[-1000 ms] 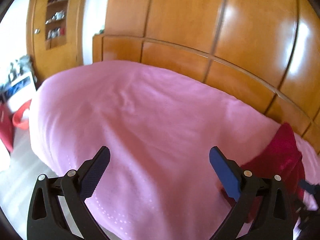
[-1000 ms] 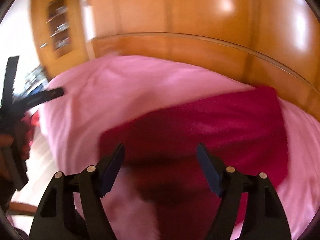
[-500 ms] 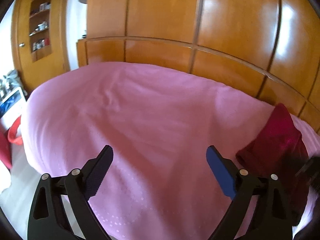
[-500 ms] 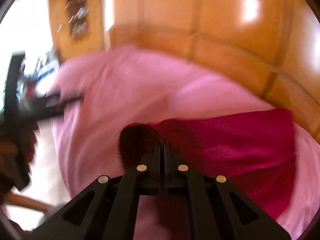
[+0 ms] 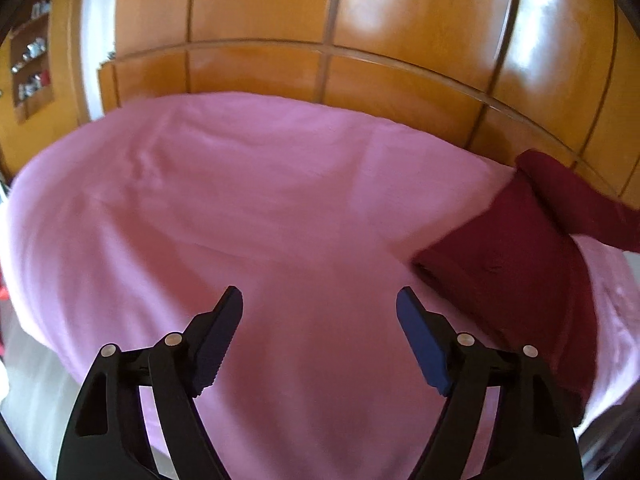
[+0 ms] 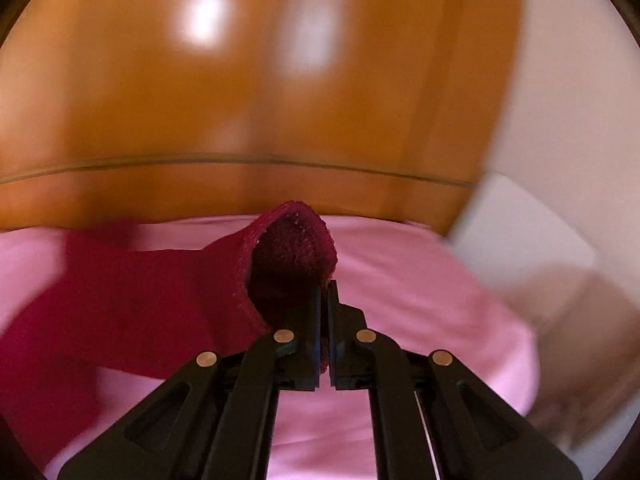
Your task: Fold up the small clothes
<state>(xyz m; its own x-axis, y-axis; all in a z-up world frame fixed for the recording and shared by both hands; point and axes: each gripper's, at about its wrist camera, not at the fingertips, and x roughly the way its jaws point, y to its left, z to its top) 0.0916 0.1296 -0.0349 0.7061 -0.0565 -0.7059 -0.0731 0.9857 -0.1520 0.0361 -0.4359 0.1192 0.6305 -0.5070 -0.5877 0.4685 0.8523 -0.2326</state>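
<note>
A dark red cloth (image 5: pixel 516 256) lies on the pink bed sheet (image 5: pixel 240 208) at the right of the left wrist view, with one part lifted off to the right. My left gripper (image 5: pixel 318 300) is open and empty, above bare sheet to the left of the cloth. My right gripper (image 6: pixel 325 288) is shut on an edge of the red cloth (image 6: pixel 168 284) and holds it raised above the sheet (image 6: pixel 420 280); the cloth trails down to the left. The view is motion-blurred.
A glossy wooden headboard and wall panels (image 5: pixel 360 40) run behind the bed. A wooden shelf unit (image 5: pixel 32 60) stands at the far left. A white wall and a pale object (image 6: pixel 540 240) show at the right of the right wrist view.
My right gripper closed on the red cloth's edge, lifted it and swung it to the right. My left gripper stayed open and drifted toward the cloth.
</note>
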